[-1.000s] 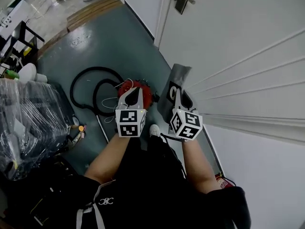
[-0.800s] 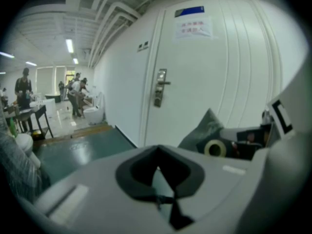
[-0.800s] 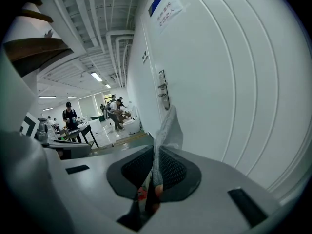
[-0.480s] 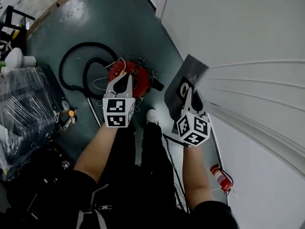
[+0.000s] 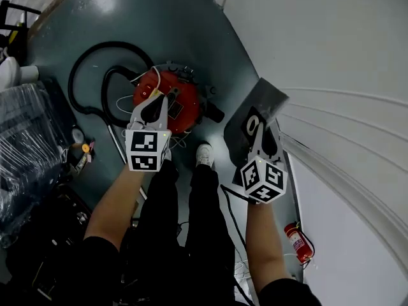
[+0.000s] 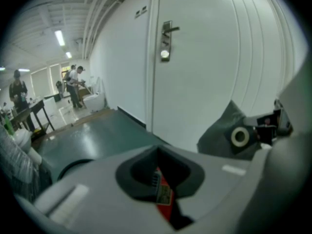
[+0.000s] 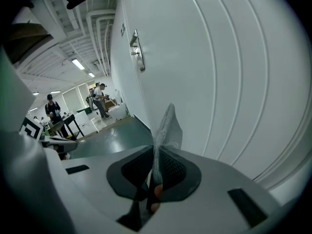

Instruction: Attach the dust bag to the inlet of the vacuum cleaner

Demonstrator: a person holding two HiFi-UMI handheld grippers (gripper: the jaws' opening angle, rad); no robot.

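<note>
The red vacuum cleaner (image 5: 175, 104) stands on the green floor, its black hose (image 5: 89, 69) looped to the left. My left gripper (image 5: 157, 104) hovers over the vacuum's near side, shut and empty; in the left gripper view a strip of the red vacuum (image 6: 163, 194) shows past its closed jaws (image 6: 158, 167). My right gripper (image 5: 261, 129) is shut on the grey dust bag (image 5: 258, 104), held to the right of the vacuum near the white wall. The bag's black collar with a white ring (image 6: 240, 136) faces left. In the right gripper view the bag's edge (image 7: 166, 123) stands up from the pads (image 7: 156, 167).
A white door and wall (image 5: 331, 62) run along the right. A red fire extinguisher (image 5: 298, 241) lies by the wall. Plastic-wrapped goods (image 5: 25, 139) fill the left side. My own legs and white shoe (image 5: 204, 155) are just below the vacuum. People stand far off (image 6: 73, 84).
Both grippers have dropped towards the floor, the view coming nearer to the vacuum. The left one now hangs over the vacuum's near side. The bag stays in the right gripper.
</note>
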